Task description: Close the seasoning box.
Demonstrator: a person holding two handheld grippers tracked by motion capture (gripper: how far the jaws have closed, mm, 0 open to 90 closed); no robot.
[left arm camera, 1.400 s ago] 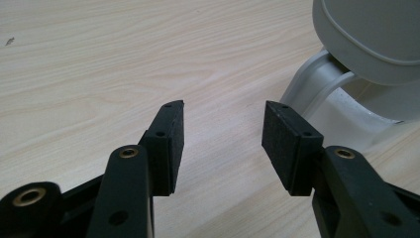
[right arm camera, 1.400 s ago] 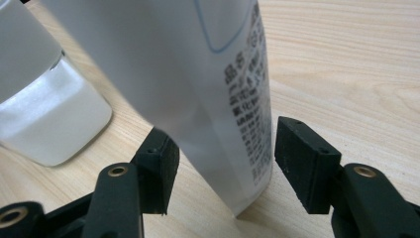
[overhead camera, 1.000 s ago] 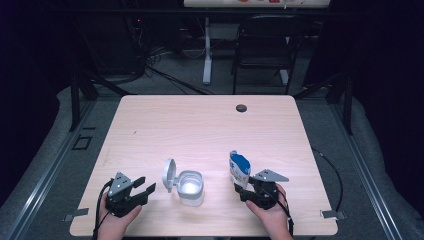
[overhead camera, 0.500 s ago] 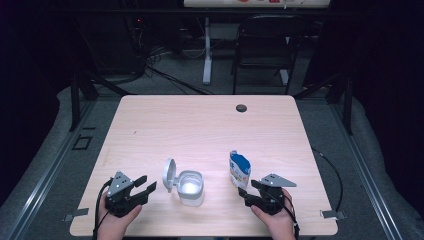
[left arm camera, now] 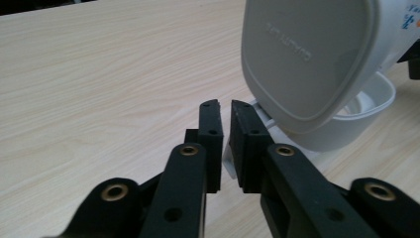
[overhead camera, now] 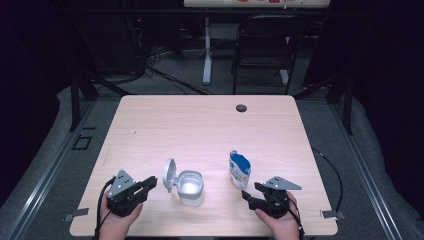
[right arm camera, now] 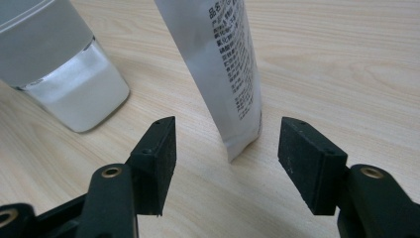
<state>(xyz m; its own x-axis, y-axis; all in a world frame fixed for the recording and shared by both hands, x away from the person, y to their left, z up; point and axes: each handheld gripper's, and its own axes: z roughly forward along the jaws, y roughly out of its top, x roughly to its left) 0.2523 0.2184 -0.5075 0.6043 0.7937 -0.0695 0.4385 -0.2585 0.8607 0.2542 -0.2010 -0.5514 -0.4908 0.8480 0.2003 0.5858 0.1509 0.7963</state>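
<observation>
A white container (overhead camera: 190, 187) stands near the table's front edge with its hinged lid (overhead camera: 170, 175) flipped up on the left. In the left gripper view the lid (left arm camera: 307, 59) looms close on the right. My left gripper (overhead camera: 150, 182) (left arm camera: 225, 106) sits just left of it; its jaws have just been closing to a narrow slit, with nothing between them. A blue-and-white pouch (overhead camera: 239, 169) stands upright to the right of the container. My right gripper (overhead camera: 248, 194) (right arm camera: 228, 121) is open, and the pouch's lower edge (right arm camera: 237, 99) stands between its pads, touching neither.
The wooden table (overhead camera: 200, 125) has a black round grommet (overhead camera: 241, 107) near its far edge. A dark chair (overhead camera: 270, 45) and a white post stand beyond the table. The container's frosted body (right arm camera: 64, 64) is to the left of the right gripper.
The left gripper's jaws have closed from wide apart to nearly together. The right hand has drawn back slightly toward the table's near edge.
</observation>
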